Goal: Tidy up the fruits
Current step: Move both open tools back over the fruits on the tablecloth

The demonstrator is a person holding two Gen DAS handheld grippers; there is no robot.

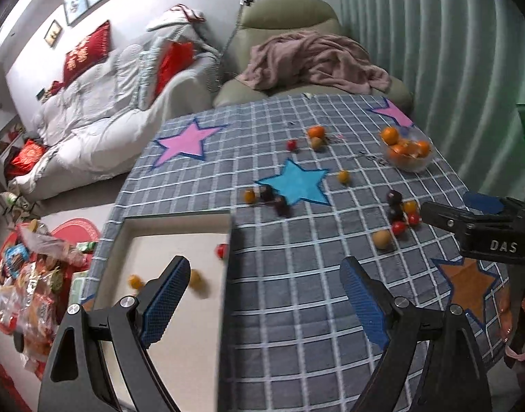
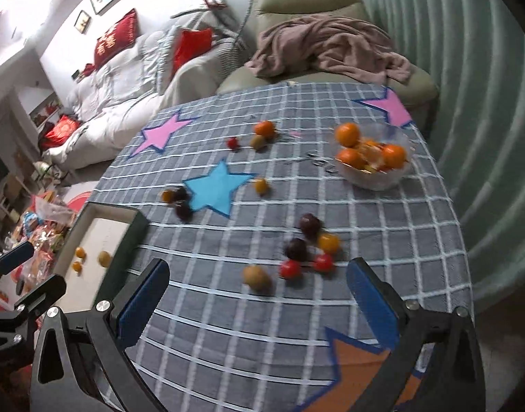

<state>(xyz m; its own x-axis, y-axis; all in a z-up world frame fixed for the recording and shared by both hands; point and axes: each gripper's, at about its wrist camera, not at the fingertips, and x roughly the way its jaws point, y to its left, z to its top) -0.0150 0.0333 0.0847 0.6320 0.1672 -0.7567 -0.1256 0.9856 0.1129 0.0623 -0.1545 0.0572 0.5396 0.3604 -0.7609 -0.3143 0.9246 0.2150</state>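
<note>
Small fruits lie scattered on the checked tablecloth (image 2: 382, 226): a brown kiwi (image 2: 257, 277), red tomatoes (image 2: 290, 269), dark plums (image 2: 296, 249) and a yellow fruit (image 2: 328, 243). A clear bowl (image 2: 372, 176) holds oranges (image 2: 347, 134). A white tray (image 1: 180, 326) at the table's left edge holds a red fruit (image 1: 222, 250) and yellow fruits (image 1: 135, 281). My left gripper (image 1: 265, 295) is open and empty over the tray's right rim. My right gripper (image 2: 259, 305) is open and empty, just short of the kiwi; it also shows in the left wrist view (image 1: 482, 216).
An orange (image 2: 265, 128), a kiwi (image 2: 258, 141) and a tomato (image 2: 232, 142) lie further back. Plums (image 2: 183, 210) sit by the blue star. A chair with a pink blanket (image 2: 327, 48) stands behind the table, a sofa (image 1: 101, 110) to the left, snack packets (image 1: 29, 274) on the floor.
</note>
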